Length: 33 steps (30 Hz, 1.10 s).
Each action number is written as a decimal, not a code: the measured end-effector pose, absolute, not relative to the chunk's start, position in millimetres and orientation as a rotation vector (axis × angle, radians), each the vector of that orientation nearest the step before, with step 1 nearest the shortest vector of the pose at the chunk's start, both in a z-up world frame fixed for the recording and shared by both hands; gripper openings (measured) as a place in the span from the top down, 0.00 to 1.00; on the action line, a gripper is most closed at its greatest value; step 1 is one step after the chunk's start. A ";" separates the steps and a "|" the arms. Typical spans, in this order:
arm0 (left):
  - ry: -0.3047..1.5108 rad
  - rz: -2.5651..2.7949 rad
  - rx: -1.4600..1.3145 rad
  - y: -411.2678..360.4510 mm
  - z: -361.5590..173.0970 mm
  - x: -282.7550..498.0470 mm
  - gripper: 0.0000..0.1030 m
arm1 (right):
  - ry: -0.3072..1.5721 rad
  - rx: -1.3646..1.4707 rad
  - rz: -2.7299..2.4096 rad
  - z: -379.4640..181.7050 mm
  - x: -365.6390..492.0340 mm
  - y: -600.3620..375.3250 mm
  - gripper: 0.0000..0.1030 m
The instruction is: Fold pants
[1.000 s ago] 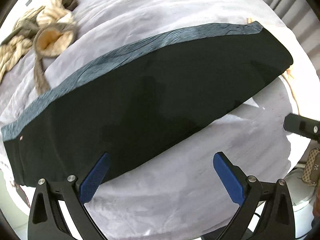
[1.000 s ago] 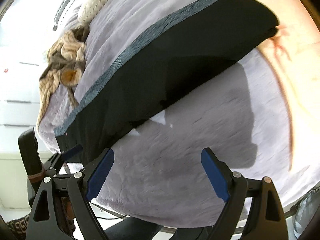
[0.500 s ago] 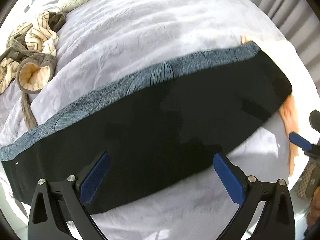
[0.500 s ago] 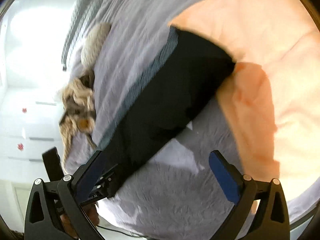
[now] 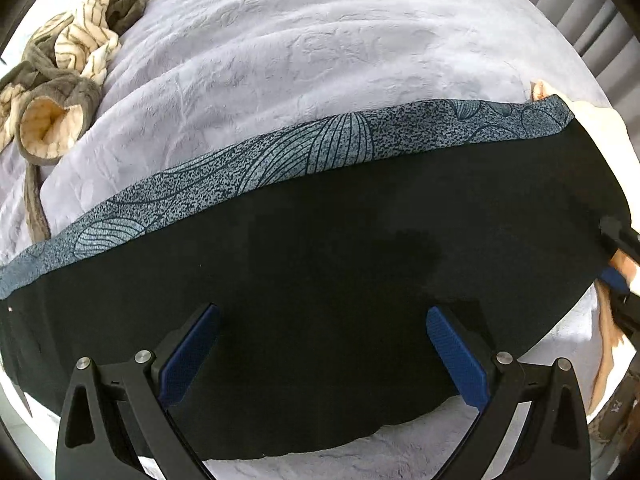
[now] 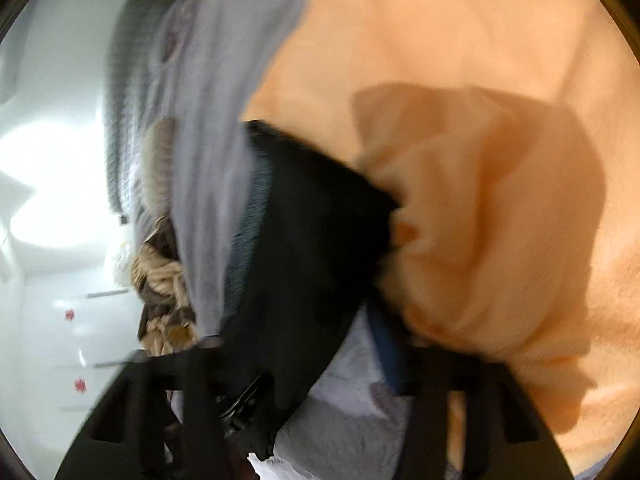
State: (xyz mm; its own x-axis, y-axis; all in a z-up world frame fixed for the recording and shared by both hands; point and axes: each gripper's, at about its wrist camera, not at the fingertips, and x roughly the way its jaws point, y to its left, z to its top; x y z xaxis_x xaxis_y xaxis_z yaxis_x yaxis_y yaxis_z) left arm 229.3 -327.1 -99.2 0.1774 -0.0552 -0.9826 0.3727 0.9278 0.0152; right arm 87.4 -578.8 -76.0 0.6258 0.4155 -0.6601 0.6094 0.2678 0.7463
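Observation:
The black pants (image 5: 340, 272) lie lengthwise across the pale lilac bedspread (image 5: 320, 60), with a patterned blue-grey band (image 5: 280, 164) along their far edge. My left gripper (image 5: 320, 356) is open, its blue pads above the pants' near part. In the blurred right wrist view the pants' end (image 6: 304, 240) lies between my right gripper's fingers (image 6: 384, 344), beside a peach blanket (image 6: 480, 120). My right gripper (image 5: 616, 264) shows at the pants' right end in the left wrist view; its jaw state is unclear.
A heap of striped beige and brown clothing (image 5: 60, 80) lies at the bed's far left. Grey curtains (image 5: 580, 12) hang at the back right. White walls and cabinets (image 6: 52, 240) stand left of the bed in the right wrist view.
My left gripper has moved forward over the pants. My right gripper has swung right and closed in on the pants' end by the peach blanket; its view is now blurred.

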 end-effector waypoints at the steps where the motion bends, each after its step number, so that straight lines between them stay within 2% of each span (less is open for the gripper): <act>1: 1.361 -0.309 0.281 -328.0 -99.1 229.3 0.00 | 0.921 1.380 -0.126 -73.3 87.8 -582.1 0.65; 3: 1.361 -0.310 0.283 -329.3 -99.3 229.6 0.00 | 0.854 1.380 -0.047 -60.6 92.5 -581.3 0.65; 5: 1.371 -0.310 0.274 -329.5 -101.3 229.9 0.00 | 0.866 1.334 -0.021 -51.5 98.3 -576.9 0.65; 7: 1.381 -0.311 0.263 -329.1 -103.8 231.3 0.00 | 0.921 1.296 -0.051 -52.5 100.6 -572.5 0.55; 8: 1.383 -0.313 0.260 -330.0 -102.3 228.6 0.00 | 0.944 1.304 -0.062 -57.6 99.3 -570.7 0.42; 9: 1.383 -0.314 0.260 -330.6 -101.7 227.5 0.00 | 0.953 1.316 -0.070 -61.7 97.2 -569.6 0.39; 20: 1.375 -0.327 0.272 -328.9 -108.3 228.1 0.00 | 0.906 1.289 -0.095 -80.5 116.6 -561.1 0.41; 22: 1.374 -0.331 0.270 -328.5 -108.7 228.3 0.00 | 0.885 1.302 -0.086 -84.5 125.5 -563.9 0.47; 24: 1.394 -0.336 0.251 -326.4 -106.7 231.3 0.02 | 0.877 1.330 -0.077 -88.4 129.2 -564.7 0.87; 26: 1.393 -0.323 0.213 -322.1 -92.1 235.1 0.27 | 0.848 1.354 -0.053 -84.6 129.8 -564.0 0.87; 30: 1.284 -0.249 0.170 -317.2 -68.4 258.8 0.27 | 0.799 1.319 0.049 -63.0 127.1 -559.9 0.88; 33: 1.280 -0.176 0.119 -318.6 -77.5 285.6 0.27 | 0.789 1.286 0.084 -52.0 130.8 -553.9 0.88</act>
